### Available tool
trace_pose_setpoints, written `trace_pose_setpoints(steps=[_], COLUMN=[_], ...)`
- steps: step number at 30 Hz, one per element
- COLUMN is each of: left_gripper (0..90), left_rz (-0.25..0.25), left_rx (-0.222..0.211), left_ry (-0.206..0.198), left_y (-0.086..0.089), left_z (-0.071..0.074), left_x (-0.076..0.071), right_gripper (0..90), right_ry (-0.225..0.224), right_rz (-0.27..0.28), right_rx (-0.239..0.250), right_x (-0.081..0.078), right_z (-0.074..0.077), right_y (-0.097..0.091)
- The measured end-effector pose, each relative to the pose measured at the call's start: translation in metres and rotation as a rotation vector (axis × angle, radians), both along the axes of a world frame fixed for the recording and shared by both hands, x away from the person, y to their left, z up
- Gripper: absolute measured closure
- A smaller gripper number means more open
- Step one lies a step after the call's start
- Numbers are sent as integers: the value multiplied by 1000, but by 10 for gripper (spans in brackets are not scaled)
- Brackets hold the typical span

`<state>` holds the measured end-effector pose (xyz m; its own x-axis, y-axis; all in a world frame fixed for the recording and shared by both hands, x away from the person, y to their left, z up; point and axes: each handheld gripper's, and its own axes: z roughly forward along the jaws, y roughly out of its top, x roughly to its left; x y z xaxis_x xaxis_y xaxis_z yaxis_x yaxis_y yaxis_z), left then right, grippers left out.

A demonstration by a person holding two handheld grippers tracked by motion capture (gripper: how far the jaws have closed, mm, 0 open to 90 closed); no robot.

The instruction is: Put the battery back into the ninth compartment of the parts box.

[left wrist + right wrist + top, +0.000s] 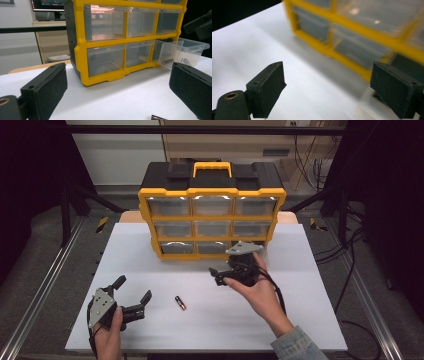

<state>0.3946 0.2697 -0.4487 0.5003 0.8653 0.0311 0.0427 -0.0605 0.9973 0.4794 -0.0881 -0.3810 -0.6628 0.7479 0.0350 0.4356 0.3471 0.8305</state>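
Sorting batteries into the yellow drawer organiser (212, 215) appears to be the work in hand, and it looks partly done. The bottom-right drawer (183, 50) of the organiser stands pulled out, and the left gripper view shows at least two dark cylindrical cells (167, 61) lying inside it. The other drawers of the organiser sit flush and look empty as far as I can tell.

One battery (180, 302) lies loose on the white table (300, 320), well in front of the organiser, toward its left half.

Right gripper (223, 276): just in front of the organiser's open drawer, jaws spread wide, nothing between the pads; its own view is blurred and looks across bare table toward the organiser's lower row. Judged as just emptied into the drawer.

Left gripper (132, 292): in front of the organiser and off to its left, jaws wide, empty, close beside the loose battery.

Remaining, by my reading: pick up the loose battery, carry it to the open drawer, drop it in, then push the drawer shut.
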Motion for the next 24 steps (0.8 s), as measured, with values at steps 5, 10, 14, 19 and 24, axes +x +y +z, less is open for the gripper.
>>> trace_pose_setpoints(steps=[5,10,14,19,24], left_gripper=[15,14,15,15,14], left_rz=[-8,-13,-9,-2,-3], left_rx=[-7,-17,-6,0,2], left_ry=[-9,-5,-5,-2,-2], left_y=[1,2,0,1,1], left_z=[2,1,1,1,1], left_x=[-2,-2,-1,-2,-2], right_gripper=[120,124,126,141,213], right_ry=[38,70,85,107,134], right_rz=[38,24,25,44,68], right_rx=[-33,3,34,18,12], right_x=[-7,-13,-17,-24,-30], right_z=[-16,-21,-24,-37,-48], right_y=[24,28,31,42,52])
